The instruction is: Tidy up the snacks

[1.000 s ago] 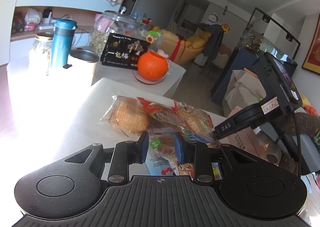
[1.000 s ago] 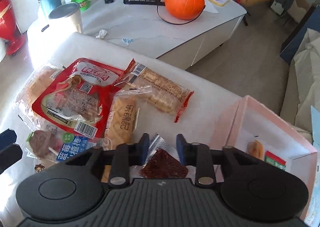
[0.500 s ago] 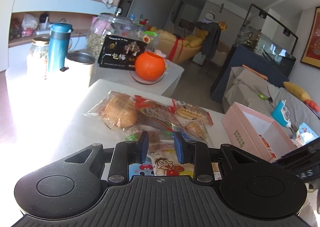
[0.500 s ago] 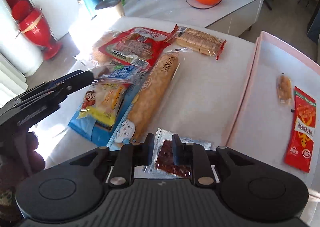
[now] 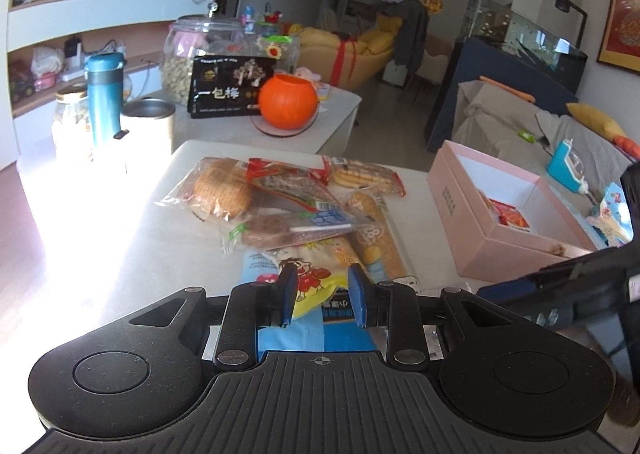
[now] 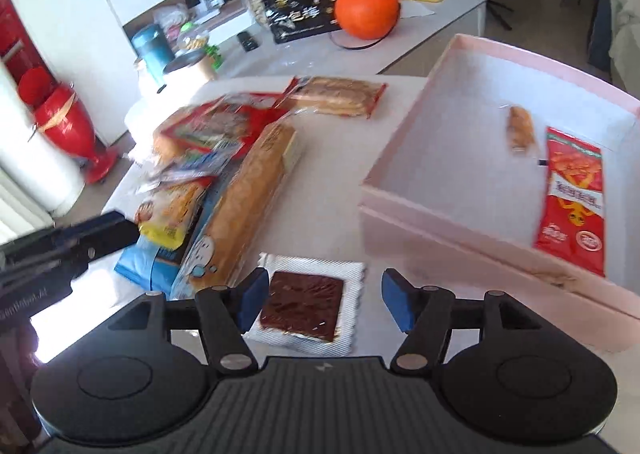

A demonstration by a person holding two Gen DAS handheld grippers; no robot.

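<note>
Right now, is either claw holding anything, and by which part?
The left gripper seems to pinch the yellow cartoon snack packet by its near edge. The right gripper, jaws opening, grips nothing.

A home living room, marked by a yellow sofa tied with a red ribbon (image 5: 352, 54), a glass aquarium on a dark cabinet (image 5: 516, 38), a framed red picture on the wall (image 5: 624, 10), wall shelves (image 5: 88, 38) and a white worktop (image 5: 120, 254) strewn with packaged snacks (image 5: 296, 210).

Snack pile (image 5: 304, 206) on table (image 5: 132, 238), pink box (image 5: 492, 210) beside, left tongs (image 5: 322, 292) shut.
</note>
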